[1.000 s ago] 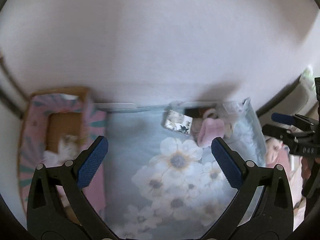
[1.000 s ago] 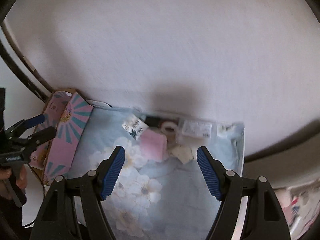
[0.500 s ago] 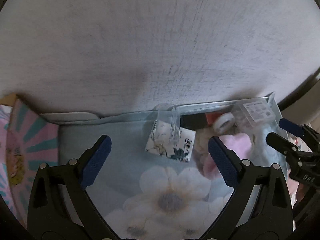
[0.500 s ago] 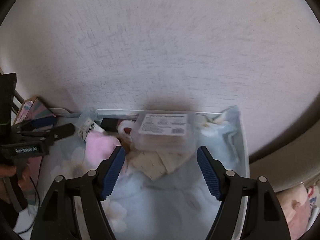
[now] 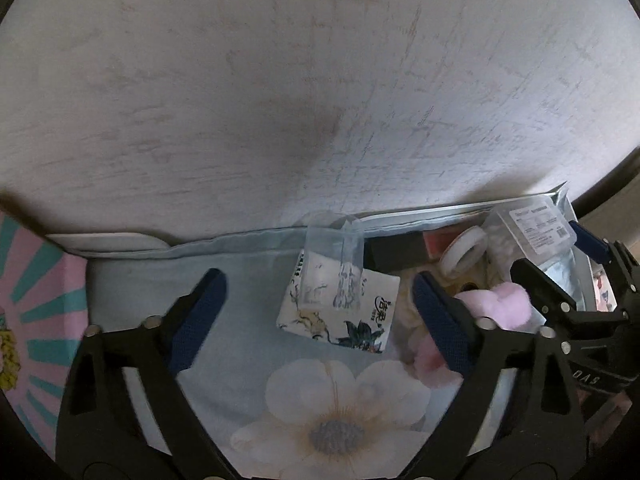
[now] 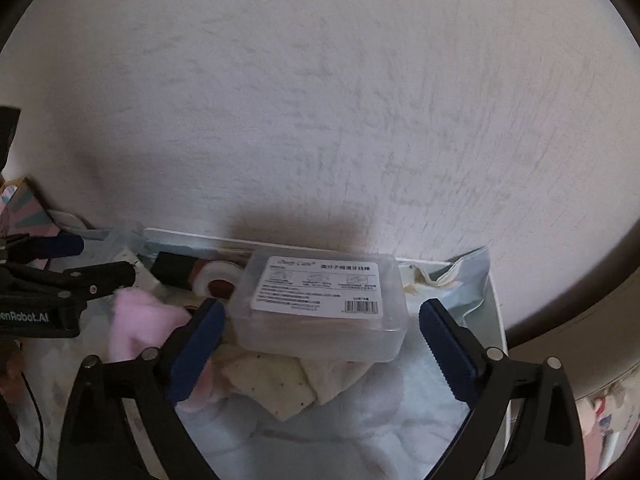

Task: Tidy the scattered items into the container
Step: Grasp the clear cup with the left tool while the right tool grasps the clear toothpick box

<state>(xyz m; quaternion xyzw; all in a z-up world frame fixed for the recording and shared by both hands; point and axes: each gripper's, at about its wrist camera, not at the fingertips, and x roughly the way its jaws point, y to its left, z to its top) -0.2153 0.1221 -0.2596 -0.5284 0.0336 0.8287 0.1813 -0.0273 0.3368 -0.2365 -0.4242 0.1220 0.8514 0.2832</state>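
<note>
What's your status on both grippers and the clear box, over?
Left gripper open, lined up on tissue pack. Right gripper open, straddling clear plastic box. Pink plush crowds its left finger.

Clear glossy plastic box [image 6: 324, 304]; fluffy pink cloth [image 6: 138, 320]

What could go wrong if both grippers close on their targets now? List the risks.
1. The right gripper brackets the clear plastic box, which rests on a soft cloth pile; its smooth walls may slip or tip.
2. The left gripper frames the tissue pack, but its right finger overlaps the pink fluffy item and may snag it.
3. The two grippers sit close together and could collide.
</note>
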